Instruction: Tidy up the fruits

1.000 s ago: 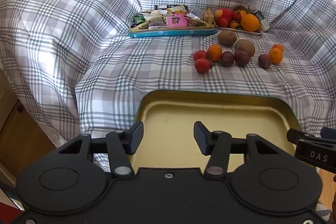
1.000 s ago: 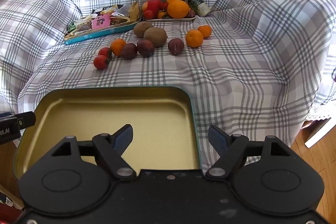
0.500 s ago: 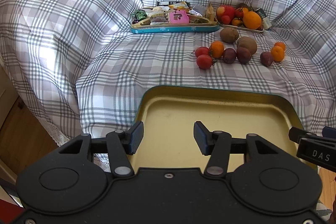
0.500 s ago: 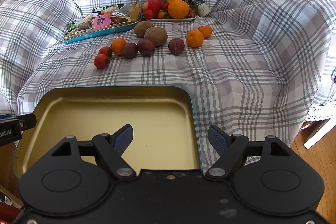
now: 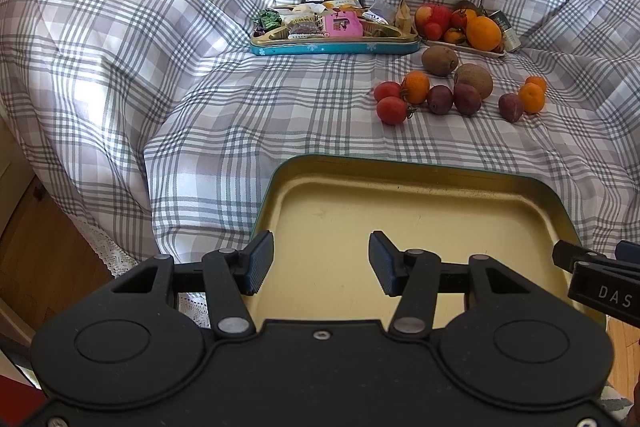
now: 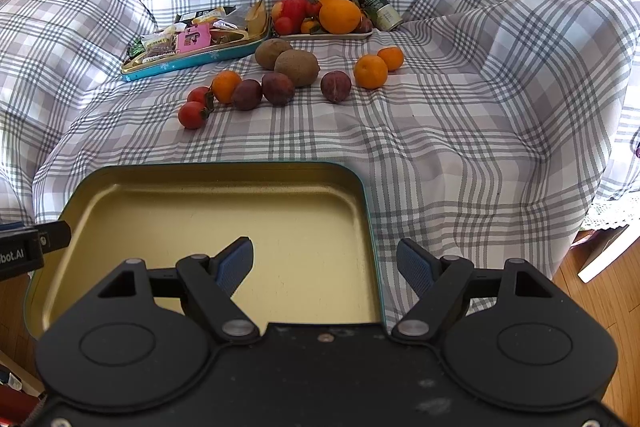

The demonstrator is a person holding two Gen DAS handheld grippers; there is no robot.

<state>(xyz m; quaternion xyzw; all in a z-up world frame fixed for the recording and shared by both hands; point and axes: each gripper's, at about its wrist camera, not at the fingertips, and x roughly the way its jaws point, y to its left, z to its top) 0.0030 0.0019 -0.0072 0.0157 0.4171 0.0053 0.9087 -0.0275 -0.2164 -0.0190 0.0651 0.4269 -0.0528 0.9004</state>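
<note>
Here a grey-and-white checked cloth lies in soft, rumpled folds over a broad cushioned surface, rising into a padded back and sides; warm wooden floor shows below its lace-trimmed edge on the left, and more floorboards on the right. Bright daylight washes the upper folds.

At the near edge sits a shallow rectangular gold-lined tin tray with a teal rim, bare inside. The left gripper hovers over its near left part, jaws spread apart and holding nothing. The right gripper hangs over the tray's near right corner, jaws wide apart as well, one fingertip above the gold floor and the other above the cloth.

Loose fruit lies on the cloth well beyond the tray: two red tomatoes with a small orange mandarin touching them, two dark purple plums side by side, two brown kiwis just behind, then a third plum beside a pair of mandarins.

Farther back, a teal snowflake-patterned tin of wrapped snacks rests beside a pale shallow plate heaped with a red apple, a large orange and smaller fruit. A green tin can lies on its side against that plate.
</note>
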